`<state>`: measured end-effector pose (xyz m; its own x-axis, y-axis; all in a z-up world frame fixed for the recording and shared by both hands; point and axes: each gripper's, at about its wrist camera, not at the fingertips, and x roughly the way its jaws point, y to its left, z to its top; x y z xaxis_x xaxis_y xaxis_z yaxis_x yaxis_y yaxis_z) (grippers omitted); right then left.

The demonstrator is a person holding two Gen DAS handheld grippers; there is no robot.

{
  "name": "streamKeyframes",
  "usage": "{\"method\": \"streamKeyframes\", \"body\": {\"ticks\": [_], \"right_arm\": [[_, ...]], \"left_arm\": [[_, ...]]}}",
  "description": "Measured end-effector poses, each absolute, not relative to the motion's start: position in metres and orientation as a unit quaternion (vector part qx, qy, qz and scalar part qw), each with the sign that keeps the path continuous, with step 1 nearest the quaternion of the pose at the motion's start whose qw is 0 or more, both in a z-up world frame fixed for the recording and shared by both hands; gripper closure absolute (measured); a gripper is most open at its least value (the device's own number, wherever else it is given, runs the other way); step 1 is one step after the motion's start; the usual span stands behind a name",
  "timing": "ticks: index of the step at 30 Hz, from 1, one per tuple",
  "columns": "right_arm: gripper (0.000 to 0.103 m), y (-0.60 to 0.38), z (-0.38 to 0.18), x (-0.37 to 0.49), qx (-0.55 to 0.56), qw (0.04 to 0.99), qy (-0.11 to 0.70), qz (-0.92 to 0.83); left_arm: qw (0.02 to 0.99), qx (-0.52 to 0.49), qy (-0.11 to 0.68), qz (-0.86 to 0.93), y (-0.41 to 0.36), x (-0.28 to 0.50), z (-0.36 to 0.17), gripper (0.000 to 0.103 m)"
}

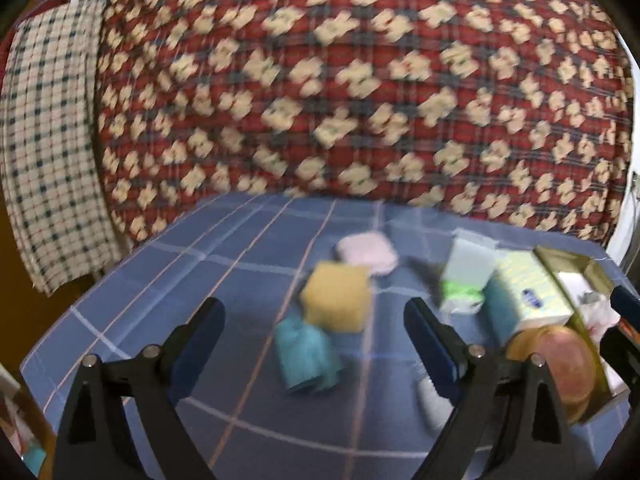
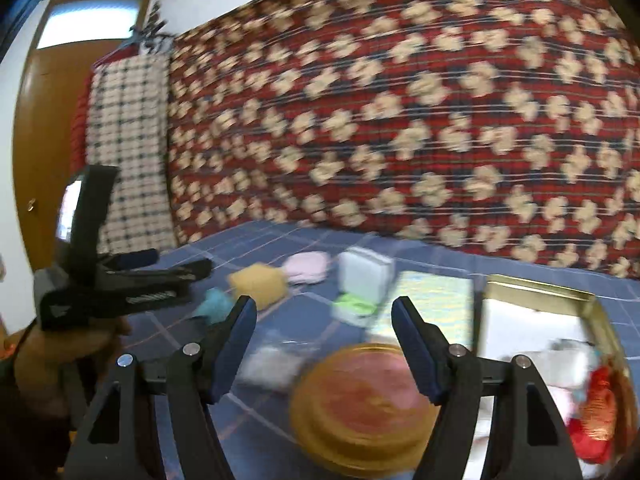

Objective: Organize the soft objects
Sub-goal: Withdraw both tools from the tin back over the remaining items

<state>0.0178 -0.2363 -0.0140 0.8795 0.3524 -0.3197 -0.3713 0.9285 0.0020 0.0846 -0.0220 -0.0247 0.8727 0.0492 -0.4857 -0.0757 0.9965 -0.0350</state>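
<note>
On the surface (image 1: 140, 280), the sponge block (image 1: 336, 298) lies against the rolled cloth (image 1: 306, 354) in front of it, the folded pad (image 1: 366, 252) behind. Right of these stands a tissue pack (image 1: 466, 276), then a carton (image 1: 528, 292), then the open tin (image 2: 540, 292), a round lid (image 2: 366, 404) before it.

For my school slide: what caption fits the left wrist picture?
Open left gripper above a blue checked cloth, facing a yellow sponge and teal cloth.
</note>
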Motion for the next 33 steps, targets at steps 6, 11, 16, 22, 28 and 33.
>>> {"method": "streamKeyframes", "body": {"ticks": [6, 11, 16, 22, 28, 33], "right_arm": [[0.031, -0.185, -0.025, 0.035, -0.078, 0.95, 0.208, 0.222], [0.043, -0.16, -0.045, 0.057, -0.114, 0.934, 0.266, 0.211], [0.047, -0.148, -0.057, 0.066, -0.14, 0.924, 0.297, 0.197], [0.054, -0.137, -0.071, 0.08, -0.168, 0.908, 0.336, 0.185], [0.067, -0.134, -0.081, 0.092, -0.184, 0.895, 0.367, 0.174], [0.087, -0.13, -0.081, 0.091, -0.208, 0.893, 0.361, 0.168]], "left_arm": [[0.961, -0.038, 0.268, 0.061, 0.005, 0.084, -0.037, 0.007], [0.956, -0.043, 0.283, 0.064, 0.017, 0.076, -0.049, 0.006], [0.953, -0.049, 0.294, 0.058, 0.023, 0.069, -0.059, 0.006], [0.953, -0.059, 0.293, 0.05, 0.027, 0.062, -0.06, 0.006], [0.954, -0.069, 0.29, 0.039, 0.029, 0.056, -0.061, 0.006], [0.953, -0.072, 0.291, 0.036, 0.029, 0.056, -0.06, 0.006]]}}
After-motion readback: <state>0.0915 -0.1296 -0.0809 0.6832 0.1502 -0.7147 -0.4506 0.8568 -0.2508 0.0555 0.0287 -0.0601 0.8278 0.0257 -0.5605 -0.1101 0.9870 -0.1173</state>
